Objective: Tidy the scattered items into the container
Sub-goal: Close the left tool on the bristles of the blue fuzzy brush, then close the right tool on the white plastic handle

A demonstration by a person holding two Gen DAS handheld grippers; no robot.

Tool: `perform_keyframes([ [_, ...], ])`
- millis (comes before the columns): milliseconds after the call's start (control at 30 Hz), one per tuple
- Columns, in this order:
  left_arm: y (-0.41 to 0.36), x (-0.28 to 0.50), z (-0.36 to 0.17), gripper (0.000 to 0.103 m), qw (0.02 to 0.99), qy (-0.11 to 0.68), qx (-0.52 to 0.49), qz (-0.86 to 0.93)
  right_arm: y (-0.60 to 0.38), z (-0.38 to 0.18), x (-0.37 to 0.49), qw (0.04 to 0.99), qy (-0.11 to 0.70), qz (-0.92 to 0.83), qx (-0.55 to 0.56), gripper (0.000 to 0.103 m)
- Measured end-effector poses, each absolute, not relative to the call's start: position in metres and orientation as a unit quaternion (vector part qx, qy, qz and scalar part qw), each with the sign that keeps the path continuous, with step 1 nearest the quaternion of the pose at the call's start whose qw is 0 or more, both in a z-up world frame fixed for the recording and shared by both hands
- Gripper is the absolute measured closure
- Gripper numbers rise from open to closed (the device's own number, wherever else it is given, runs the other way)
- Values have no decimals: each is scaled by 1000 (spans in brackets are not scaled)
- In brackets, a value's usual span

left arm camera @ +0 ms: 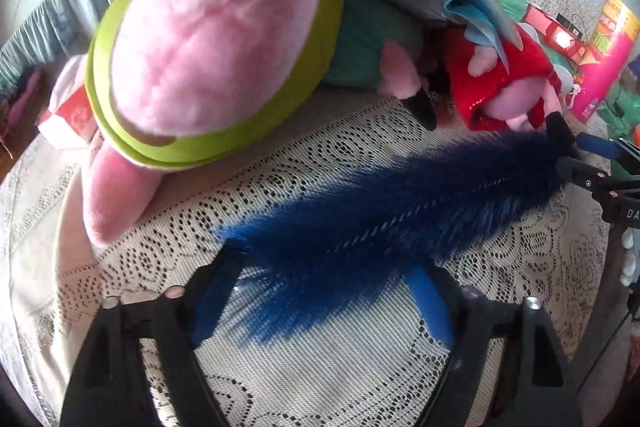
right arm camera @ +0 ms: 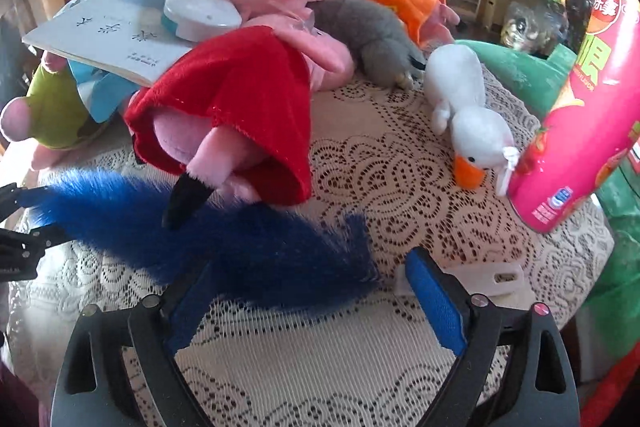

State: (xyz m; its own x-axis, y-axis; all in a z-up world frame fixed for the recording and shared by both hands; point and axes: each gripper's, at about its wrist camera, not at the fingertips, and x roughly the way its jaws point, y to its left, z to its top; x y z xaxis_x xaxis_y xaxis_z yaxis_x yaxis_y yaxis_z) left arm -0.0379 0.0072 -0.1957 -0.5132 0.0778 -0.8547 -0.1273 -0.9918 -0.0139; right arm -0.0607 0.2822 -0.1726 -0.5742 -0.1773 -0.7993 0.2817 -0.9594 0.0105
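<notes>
A long blue furry tail (left arm camera: 392, 223) lies flat on the lace-covered table (left arm camera: 328, 367). My left gripper (left arm camera: 326, 263) stands over one end of it, jaws apart, with the wispy fur between the blue pads. My right gripper (right arm camera: 310, 263) straddles the other end of the blue tail (right arm camera: 240, 243); its left finger is against the fur and its right pad (right arm camera: 436, 303) stands clear. Each gripper also shows in the other view: the right gripper (left arm camera: 580, 153) at the right edge, the left gripper (right arm camera: 32, 215) at the left edge. No container can be made out.
Plush toys crowd the far side: a pig in green (left arm camera: 208, 39), a pig in a red dress (right arm camera: 240, 95) whose black foot rests on the tail, a grey plush (right arm camera: 372, 35), a white goose (right arm camera: 468, 115). A pink can (right arm camera: 580, 115) leans at right. A booklet (right arm camera: 112, 31) and a white plastic piece (right arm camera: 492, 279) lie nearby.
</notes>
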Motion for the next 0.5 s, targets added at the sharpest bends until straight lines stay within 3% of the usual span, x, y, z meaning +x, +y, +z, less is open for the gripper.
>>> perform_keyframes([
  [100,11,-33,-191,47,56,43,-486,871,284,-171,-57,130,57,-888,438,8],
  [300,9,-22,-187,57,47,57,-480,874,319,-145,-33,128,-30,-902,412,8],
  [400,4,-15,-185,60,44,55,-482,873,331,-153,-36,73,-9,-895,439,8],
  [500,-1,-7,-181,62,43,51,-477,876,333,-158,-36,64,12,-889,453,28],
])
